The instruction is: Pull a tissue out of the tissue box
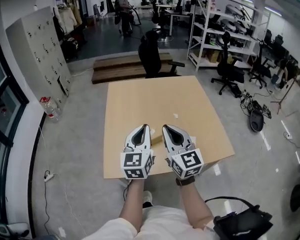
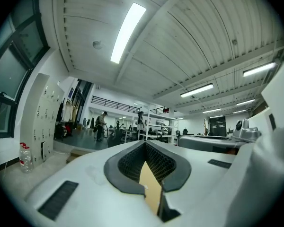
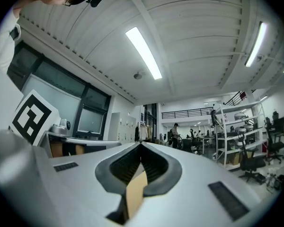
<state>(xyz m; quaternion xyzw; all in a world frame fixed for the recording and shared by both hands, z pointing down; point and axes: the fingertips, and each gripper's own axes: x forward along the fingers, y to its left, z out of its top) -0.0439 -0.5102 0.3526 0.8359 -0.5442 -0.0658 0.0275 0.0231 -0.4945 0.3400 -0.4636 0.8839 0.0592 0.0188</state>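
Left tongs: the left gripper (image 1: 143,127) is held level over the near edge of the table (image 1: 140,96). Its jaws are closed tip to tip, and the left gripper view shows nothing between them, only a sliver of tan tabletop through the gap behind the tips.
Right tongs: the right gripper (image 1: 166,128) sits just beside the left one, pointing the same way across the table. Its jaws are pressed together on nothing.
Tissue box: I can't find it in any of the three views. It is not on the tabletop and not in either gripper view.
Tabletop: bare tan wood apart from one small white scrap (image 1: 175,116) lying a little ahead of the right gripper. It is too small for me to tell whether it is tissue.
Surroundings: a black office chair (image 1: 152,56) stands at the far side of the table, with a low wooden platform (image 1: 121,66) behind it.
Done: nothing that shows. No tissue is in either pair of jaws.
Left to do: by my reckoning, all of it. The box has to come into reach, then one gripper must open, pinch the tissue and draw it out, perhaps while the other steadies the box.
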